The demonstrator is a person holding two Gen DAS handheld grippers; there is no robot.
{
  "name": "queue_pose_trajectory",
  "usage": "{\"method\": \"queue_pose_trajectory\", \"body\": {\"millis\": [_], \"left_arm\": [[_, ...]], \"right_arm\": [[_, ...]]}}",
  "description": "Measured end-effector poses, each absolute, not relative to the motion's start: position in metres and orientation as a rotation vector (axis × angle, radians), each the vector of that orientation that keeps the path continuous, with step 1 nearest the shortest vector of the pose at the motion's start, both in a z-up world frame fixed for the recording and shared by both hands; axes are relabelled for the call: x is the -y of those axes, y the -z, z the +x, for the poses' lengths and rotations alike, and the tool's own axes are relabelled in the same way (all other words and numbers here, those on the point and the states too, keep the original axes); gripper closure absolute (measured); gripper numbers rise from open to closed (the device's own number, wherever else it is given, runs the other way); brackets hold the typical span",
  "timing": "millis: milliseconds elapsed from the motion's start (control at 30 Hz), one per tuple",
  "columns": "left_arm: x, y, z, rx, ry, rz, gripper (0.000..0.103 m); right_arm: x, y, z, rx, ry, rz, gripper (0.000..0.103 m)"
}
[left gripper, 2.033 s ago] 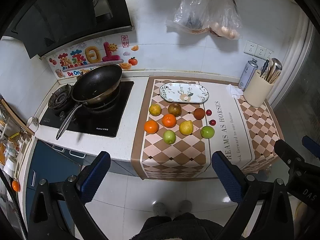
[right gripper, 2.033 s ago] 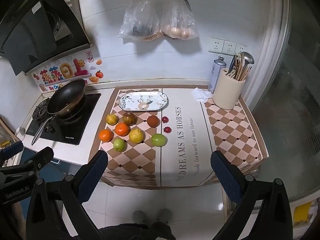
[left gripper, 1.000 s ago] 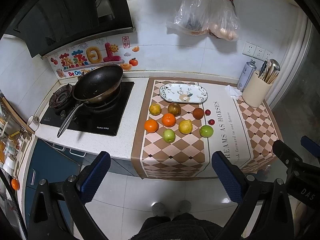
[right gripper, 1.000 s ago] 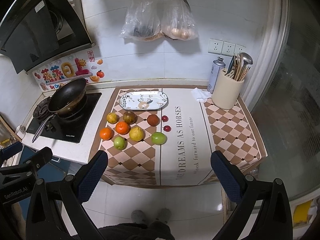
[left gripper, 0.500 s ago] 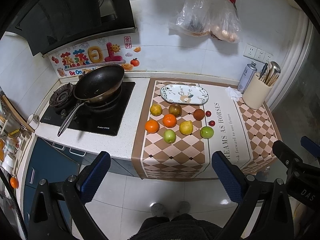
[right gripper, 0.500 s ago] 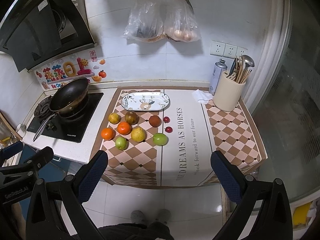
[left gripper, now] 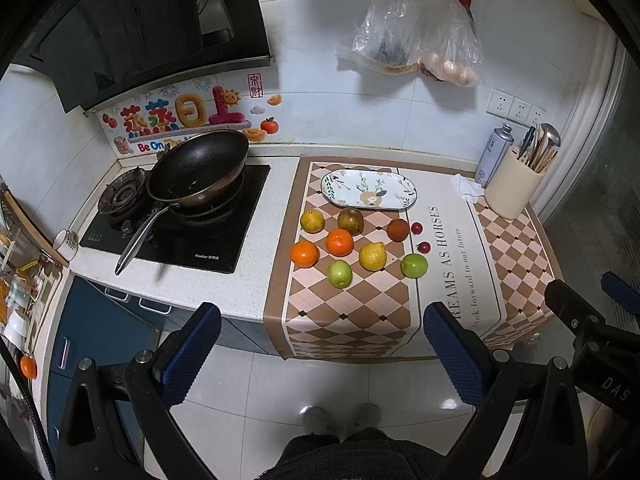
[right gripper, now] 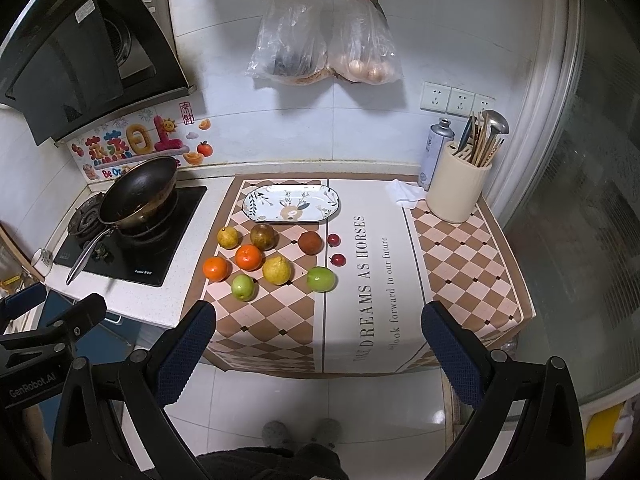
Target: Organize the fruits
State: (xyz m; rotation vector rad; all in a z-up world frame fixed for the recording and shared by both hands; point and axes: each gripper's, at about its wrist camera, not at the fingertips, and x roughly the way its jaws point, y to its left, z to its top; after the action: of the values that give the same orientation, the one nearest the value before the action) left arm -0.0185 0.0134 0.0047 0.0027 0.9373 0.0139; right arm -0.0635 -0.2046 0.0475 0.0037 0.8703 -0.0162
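Currently we hold both hand-held grippers, left and right, spread apart, short of the table. Fruits cluster mid-table before the empty oval plate; approach the near-edge green apple first.

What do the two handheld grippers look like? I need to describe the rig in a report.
Both the left gripper and the right gripper have black angular frames with silver bolts and two fingers faced with dark-blue textured pads. White lettering reads "GenRobot.AI" on one body and "DAS" on the other.
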Motion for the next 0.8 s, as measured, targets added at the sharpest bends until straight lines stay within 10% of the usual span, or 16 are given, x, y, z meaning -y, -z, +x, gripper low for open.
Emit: {"method": "queue_pose_trajectory", "body": {"millis": [800], "left_arm": [[-0.055, 0.029, 0.045, -0.856, -0.176, 0.043, 0.0]], "right_arm": [[0.212, 0.002, -0.007, -0.897, 0.03, 0.196, 0.0]]}}
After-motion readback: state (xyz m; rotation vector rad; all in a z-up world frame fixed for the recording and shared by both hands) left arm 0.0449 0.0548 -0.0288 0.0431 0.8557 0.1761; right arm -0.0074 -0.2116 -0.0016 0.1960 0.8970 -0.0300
